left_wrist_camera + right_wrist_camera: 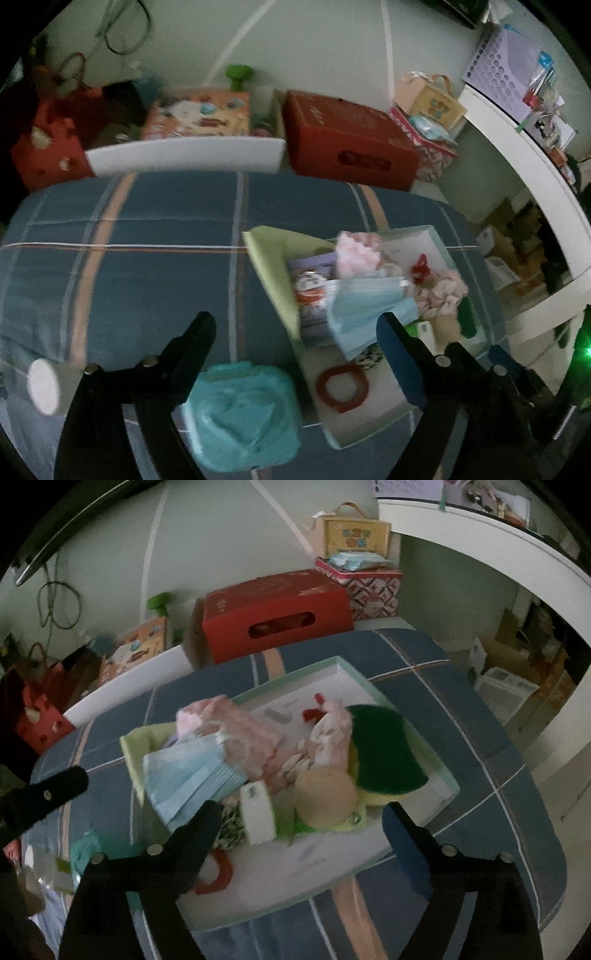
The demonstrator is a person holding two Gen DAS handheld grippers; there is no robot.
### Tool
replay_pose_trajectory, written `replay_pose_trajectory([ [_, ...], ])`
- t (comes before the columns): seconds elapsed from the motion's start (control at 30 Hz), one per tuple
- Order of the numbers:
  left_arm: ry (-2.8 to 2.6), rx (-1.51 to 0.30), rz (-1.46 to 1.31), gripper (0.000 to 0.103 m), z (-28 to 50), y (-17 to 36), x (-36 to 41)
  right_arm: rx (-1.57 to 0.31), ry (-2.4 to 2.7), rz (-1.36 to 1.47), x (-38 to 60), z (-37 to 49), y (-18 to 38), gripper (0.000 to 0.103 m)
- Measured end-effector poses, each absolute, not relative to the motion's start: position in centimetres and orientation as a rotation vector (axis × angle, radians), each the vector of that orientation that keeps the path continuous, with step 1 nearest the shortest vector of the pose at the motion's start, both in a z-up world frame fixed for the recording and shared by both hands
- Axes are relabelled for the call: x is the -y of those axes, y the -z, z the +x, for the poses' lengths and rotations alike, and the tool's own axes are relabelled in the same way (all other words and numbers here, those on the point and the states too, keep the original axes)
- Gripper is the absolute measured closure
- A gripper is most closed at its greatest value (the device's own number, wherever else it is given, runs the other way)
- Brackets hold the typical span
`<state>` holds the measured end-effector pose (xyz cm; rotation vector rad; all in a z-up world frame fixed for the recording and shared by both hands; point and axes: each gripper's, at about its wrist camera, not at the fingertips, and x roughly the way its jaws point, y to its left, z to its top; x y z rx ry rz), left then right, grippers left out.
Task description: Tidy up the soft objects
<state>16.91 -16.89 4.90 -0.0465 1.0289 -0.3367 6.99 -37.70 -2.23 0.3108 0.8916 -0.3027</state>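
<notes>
- Teal pouch with a raised heart shape lies on the blue plaid bedcover, just left of the tray and outside it; the left gripper hangs above it with jaws spread wide and nothing between them.
- Shallow white tray with a pale green rim sits on the bedcover and holds the soft things in a heap.
- Left end of the tray: a light green cloth draped over the rim, with a stack of blue face masks on it and a fluffy pink cloth just behind.
- Front of the tray: a red ring on the bare floor, partly hidden by a finger in the right view.
- Middle: a small white box, a round tan puff, and a pink patterned cloth with a red bit beside it.
- Right end: a green and yellow sponge leaning on the pile.
- Right gripper hovers over the tray's front, jaws wide apart, gripping nothing.
- Red cardboard box with a handle slot stands beyond the bed; its markings are too blurred to read, as is all other writing.
</notes>
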Motion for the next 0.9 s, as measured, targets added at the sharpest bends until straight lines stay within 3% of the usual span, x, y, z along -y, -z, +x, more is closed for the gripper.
replay_pose_trajectory([
  [0.07, 0.329, -1.018, -0.041, 0.014, 16.2, -5.0, 16.3, -0.894, 0.28, 0.303, 37.0, 6.5, 2.3, 0.002],
  [0.27, 0.307, -0.944, -0.058, 0.004, 13.1, -4.9, 13.8, -0.881, 0.275, 0.277, 35.0, 4.6, 2.3, 0.002],
  [0.9, 0.173, -1.034, -0.094, 0.004, 7.4, 0.4, 6.5, -0.954, 0.2, 0.182, 29.5, 1.1, 5.3, 0.001],
])
